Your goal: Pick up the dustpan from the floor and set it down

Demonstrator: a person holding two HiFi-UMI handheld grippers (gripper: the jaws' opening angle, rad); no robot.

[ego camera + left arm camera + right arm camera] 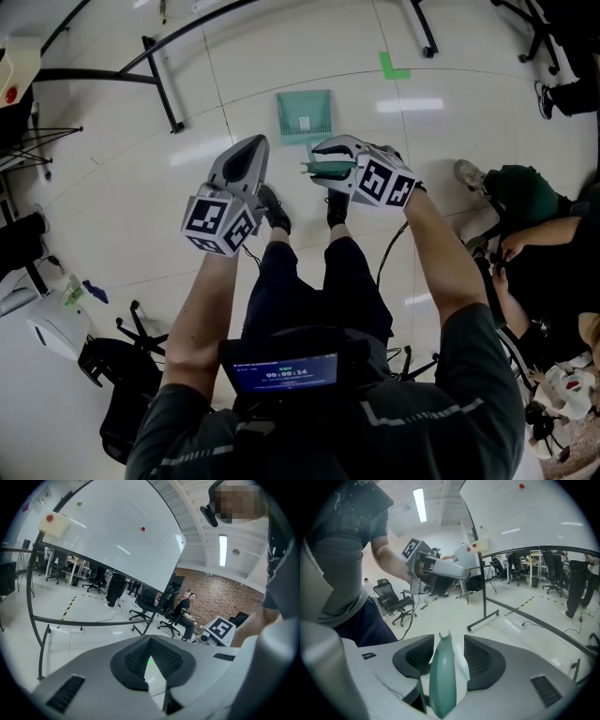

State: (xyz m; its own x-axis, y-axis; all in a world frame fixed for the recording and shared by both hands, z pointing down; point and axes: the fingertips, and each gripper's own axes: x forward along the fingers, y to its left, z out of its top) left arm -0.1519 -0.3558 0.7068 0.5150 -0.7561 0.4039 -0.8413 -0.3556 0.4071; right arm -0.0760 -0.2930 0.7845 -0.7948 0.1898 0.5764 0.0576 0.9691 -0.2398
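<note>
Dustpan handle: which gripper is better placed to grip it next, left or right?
Right. The dustpan handle already stands between the open jaws of the right gripper, while the left gripper holds nothing and is off to the side.

Steeply overhead: left claw point(251, 146), right claw point(319, 167)

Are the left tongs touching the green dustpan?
Apart. The head view shows a strip of floor between the left tongs and the dustpan; the left gripper view shows them shut on nothing.
</note>
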